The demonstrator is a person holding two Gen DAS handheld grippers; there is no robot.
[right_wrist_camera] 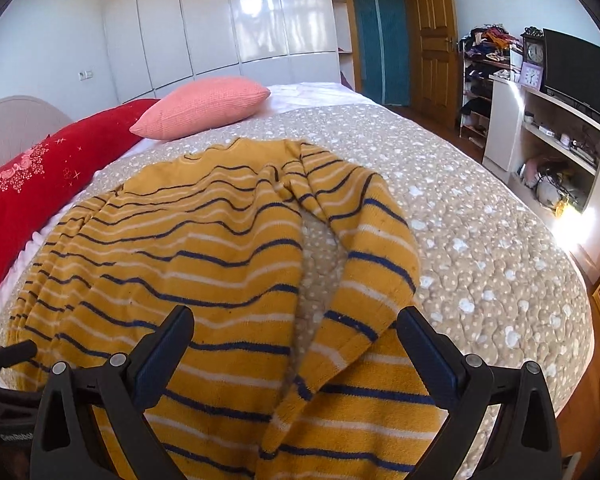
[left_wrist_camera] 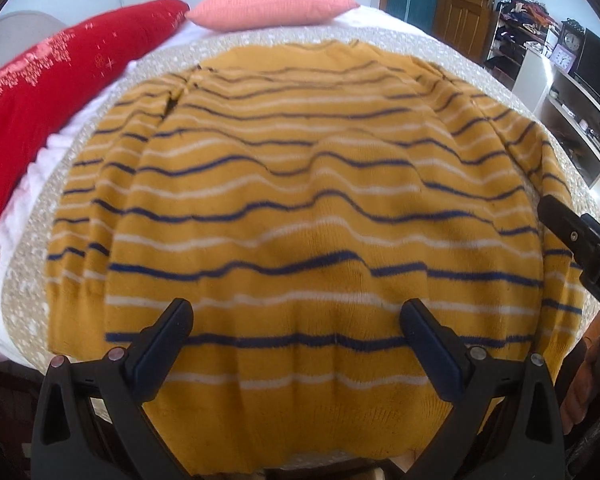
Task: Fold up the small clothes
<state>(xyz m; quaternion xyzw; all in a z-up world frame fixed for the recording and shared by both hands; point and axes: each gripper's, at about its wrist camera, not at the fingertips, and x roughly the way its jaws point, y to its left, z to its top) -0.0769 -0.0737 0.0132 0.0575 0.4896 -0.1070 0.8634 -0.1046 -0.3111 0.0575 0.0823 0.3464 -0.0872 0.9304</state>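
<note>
Sweater (left_wrist_camera: 300, 184), mustard yellow with navy and white stripes, spread flat on a beige dotted quilt (right_wrist_camera: 480, 240) covering the bed; long axis running from hem, nearest the cameras, to neckline at the far end, toward the pillows. Right sleeve (right_wrist_camera: 364, 248) angled down beside the body, strip of quilt showing between the two; left sleeve (left_wrist_camera: 84, 216) lying close along the sweater's other side. Beyond the neckline, a red embroidered pillow (right_wrist_camera: 40, 200) and a pink pillow (right_wrist_camera: 208, 106). Farther past the sweater, glossy white wardrobes (right_wrist_camera: 228, 24) and a wooden door (right_wrist_camera: 432, 36); off to the sweater's right, white shelving (right_wrist_camera: 556, 148) with a clock (right_wrist_camera: 535, 53) and dark screen. Left gripper (left_wrist_camera: 296, 322) poised above the hem, jaws spread wide, holding nothing. Right gripper (right_wrist_camera: 296, 322) likewise wide apart over the sleeve cuff and hem, empty.
</note>
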